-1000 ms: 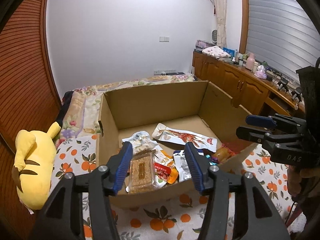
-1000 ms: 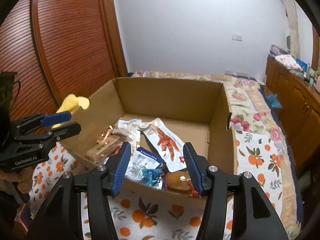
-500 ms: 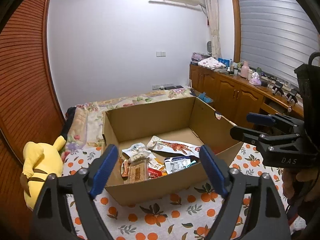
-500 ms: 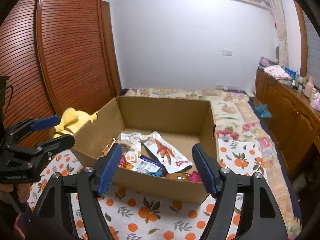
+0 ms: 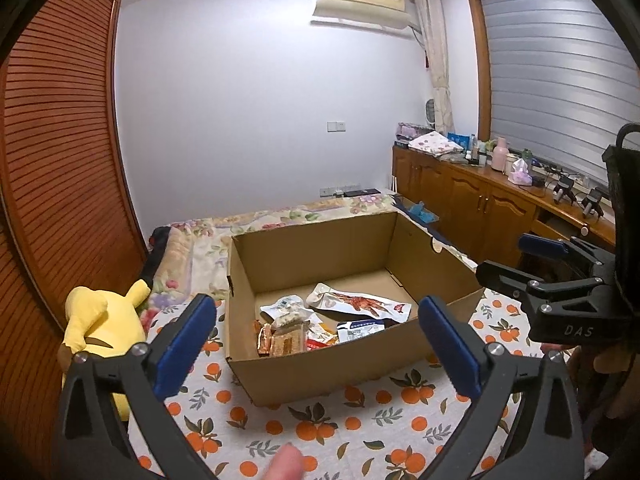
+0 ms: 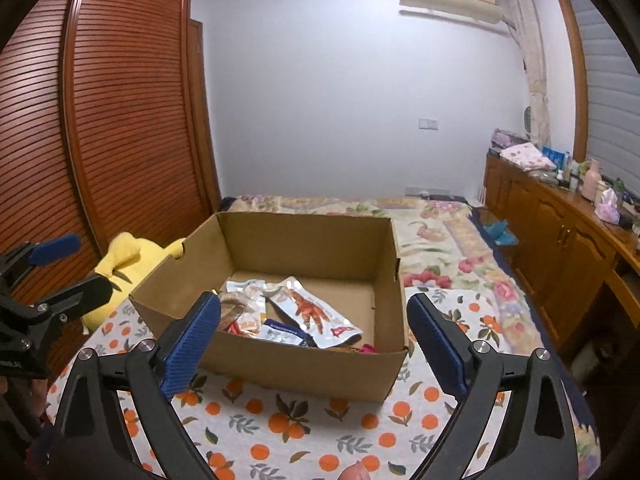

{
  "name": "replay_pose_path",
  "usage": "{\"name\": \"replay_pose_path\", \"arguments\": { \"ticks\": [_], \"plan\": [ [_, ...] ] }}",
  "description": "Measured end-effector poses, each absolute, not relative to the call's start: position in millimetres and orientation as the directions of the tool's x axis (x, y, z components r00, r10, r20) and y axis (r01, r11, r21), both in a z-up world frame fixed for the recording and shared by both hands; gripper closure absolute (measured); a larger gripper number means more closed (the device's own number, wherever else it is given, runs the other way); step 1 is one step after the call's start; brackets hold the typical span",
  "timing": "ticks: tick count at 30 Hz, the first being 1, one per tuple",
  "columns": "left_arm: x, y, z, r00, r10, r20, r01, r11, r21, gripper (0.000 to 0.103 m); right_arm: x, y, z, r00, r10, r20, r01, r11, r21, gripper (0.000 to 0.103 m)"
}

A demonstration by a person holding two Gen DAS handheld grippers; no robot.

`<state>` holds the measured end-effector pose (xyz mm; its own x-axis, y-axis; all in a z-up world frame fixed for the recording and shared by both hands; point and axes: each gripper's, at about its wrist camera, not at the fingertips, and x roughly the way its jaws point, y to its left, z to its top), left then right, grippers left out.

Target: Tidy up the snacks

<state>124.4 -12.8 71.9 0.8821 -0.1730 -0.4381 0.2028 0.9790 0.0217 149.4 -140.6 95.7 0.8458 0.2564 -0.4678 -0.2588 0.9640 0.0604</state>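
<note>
1. A cardboard box [image 5: 332, 376] stood open on the bed [image 5: 320, 436], on a cover printed with oranges, near the bed's front edge.
2. The snacks [image 5: 320, 322] lay in a loose heap on the box floor, crowded toward its near wall; the far half of the floor was bare cardboard.
3. Among them, a white pouch with a red picture [image 5: 360, 305] lay flat near the middle, and a clear pack of brown bars [image 5: 286, 338] sat in the near left corner.
4. The left gripper [image 5: 320, 336] hung in front of the box with its jaws opening wide and nothing between its blue pads.
5. The right gripper [image 6: 316, 334] hung likewise before the box, its jaws opening and gripping nothing; in the left wrist view it appeared at the right edge, beside the box.
6. A yellow plush toy [image 5: 100, 328] lay at the bed's left edge, against the slatted wooden wardrobe [image 5: 56, 168].
7. A fingertip [image 5: 286, 465] showed at the bottom of the left wrist view.
</note>
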Motion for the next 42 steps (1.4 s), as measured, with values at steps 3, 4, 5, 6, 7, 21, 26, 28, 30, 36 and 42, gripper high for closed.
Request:
{"name": "replay_pose_path", "arguments": {
  "ticks": [3, 4, 5, 6, 7, 21, 26, 28, 30, 36, 42],
  "plan": [
    [115, -10, 72, 0.891, -0.165, -0.422, 0.184, 0.983, 0.005, 0.001, 141, -143, 95, 0.851, 0.258, -0.457, -0.254, 0.965, 0.072, 0.005],
    [111, -10, 72, 0.895, -0.165, -0.415, 0.181, 0.984, -0.001, 0.001, 139, -143, 96, 0.852, 0.257, -0.456, -0.253, 0.965, 0.072, 0.005],
    [108, -9, 72, 0.897, -0.165, -0.411, 0.179, 0.984, -0.005, 0.001, 136, -143, 95, 0.854, 0.254, -0.453, -0.25, 0.966, 0.071, 0.005],
    [105, -9, 72, 0.898, -0.162, -0.408, 0.174, 0.985, -0.008, 0.001, 133, -143, 94, 0.857, 0.249, -0.451, -0.245, 0.967, 0.067, 0.005],
    [101, -8, 72, 0.9, -0.159, -0.406, 0.168, 0.986, -0.014, 0.001, 130, -144, 94, 0.859, 0.245, -0.449, -0.242, 0.968, 0.065, 0.005],
    [63, -2, 63, 0.898, -0.106, -0.427, 0.109, 0.994, -0.02, 0.001, 77, -157, 99, 0.89, 0.198, -0.41, -0.192, 0.98, 0.057, 0.005],
    [48, -2, 63, 0.9, -0.087, -0.427, 0.089, 0.996, -0.016, 0.001, 62, -161, 103, 0.898, 0.185, -0.399, -0.179, 0.982, 0.054, 0.005],
    [43, -3, 64, 0.902, -0.081, -0.423, 0.084, 0.996, -0.012, 0.001, 56, -162, 104, 0.901, 0.18, -0.395, -0.175, 0.983, 0.049, 0.005],
    [38, -4, 65, 0.904, -0.077, -0.42, 0.082, 0.997, -0.005, 0.001, 51, -163, 105, 0.904, 0.175, -0.39, -0.172, 0.984, 0.043, 0.005],
    [24, -3, 67, 0.91, -0.074, -0.408, 0.08, 0.997, -0.003, 0.001, 38, -165, 106, 0.91, 0.166, -0.38, -0.16, 0.986, 0.045, 0.005],
    [17, -4, 60, 0.908, -0.069, -0.413, 0.079, 0.997, 0.008, 0.001, 28, -163, 94, 0.909, 0.15, -0.389, -0.158, 0.987, 0.013, 0.005]
  ]
}}
